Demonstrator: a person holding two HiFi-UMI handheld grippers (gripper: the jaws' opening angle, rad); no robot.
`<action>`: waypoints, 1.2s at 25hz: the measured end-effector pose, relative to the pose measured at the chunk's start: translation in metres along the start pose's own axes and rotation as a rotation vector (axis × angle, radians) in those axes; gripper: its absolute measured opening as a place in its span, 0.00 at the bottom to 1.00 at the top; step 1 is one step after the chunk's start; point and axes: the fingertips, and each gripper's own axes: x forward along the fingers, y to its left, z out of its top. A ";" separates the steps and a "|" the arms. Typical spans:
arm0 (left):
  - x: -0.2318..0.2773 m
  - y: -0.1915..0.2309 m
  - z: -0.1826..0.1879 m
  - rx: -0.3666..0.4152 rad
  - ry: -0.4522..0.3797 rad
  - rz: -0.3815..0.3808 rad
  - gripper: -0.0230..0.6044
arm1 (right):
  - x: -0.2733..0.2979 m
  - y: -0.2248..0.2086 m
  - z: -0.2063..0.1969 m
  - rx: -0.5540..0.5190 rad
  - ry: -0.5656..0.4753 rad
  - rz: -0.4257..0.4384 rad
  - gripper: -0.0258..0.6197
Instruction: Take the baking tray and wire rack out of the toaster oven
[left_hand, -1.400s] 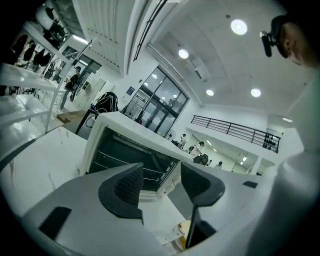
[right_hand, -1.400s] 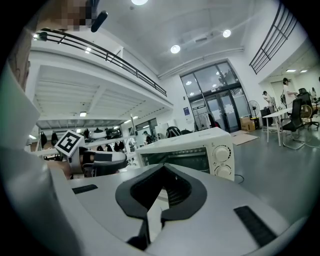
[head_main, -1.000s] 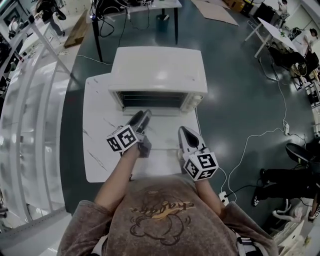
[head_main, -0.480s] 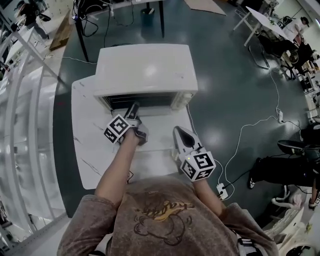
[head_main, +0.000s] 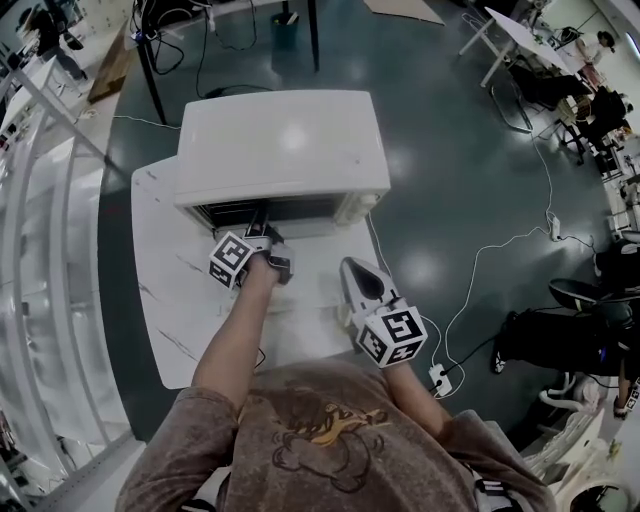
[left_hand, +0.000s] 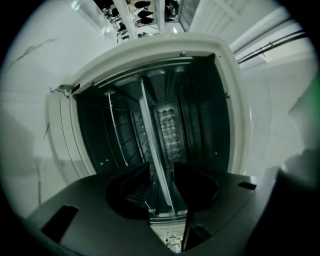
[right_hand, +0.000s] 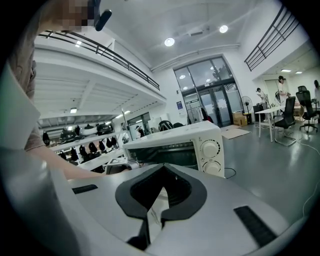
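Note:
A white toaster oven (head_main: 280, 140) stands open on a white marble table (head_main: 165, 270). My left gripper (head_main: 262, 218) reaches level into the oven's mouth, rolled onto its side. In the left gripper view, the pale front edge of the baking tray (left_hand: 155, 145) runs between the dark pads (left_hand: 195, 182) of that gripper (left_hand: 161, 170). The jaws are closing, with a thin gap on each side of the edge. The wire rack (left_hand: 117, 135) shows beside the tray, inside the dark cavity. My right gripper (head_main: 355, 272) hovers shut and empty over the table, right of the oven (right_hand: 175, 142).
The oven's knobs (right_hand: 212, 156) are on its right side. White cables and a power strip (head_main: 438, 378) lie on the dark floor to the right. A black-legged table (head_main: 230, 20) stands behind the oven, and a white railing (head_main: 45, 200) runs along the left.
My left gripper has moved forward from over the table to the oven's mouth and rolled over. The right gripper has stayed where it was.

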 end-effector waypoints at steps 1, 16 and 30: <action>0.001 0.002 0.001 -0.008 -0.006 -0.003 0.25 | 0.000 -0.001 -0.001 0.000 0.003 0.000 0.03; 0.016 0.012 -0.001 -0.073 -0.028 -0.046 0.18 | -0.001 -0.007 -0.011 0.017 0.042 -0.003 0.03; 0.020 0.014 0.009 -0.143 -0.080 -0.068 0.16 | -0.007 -0.012 -0.017 0.019 0.058 -0.018 0.03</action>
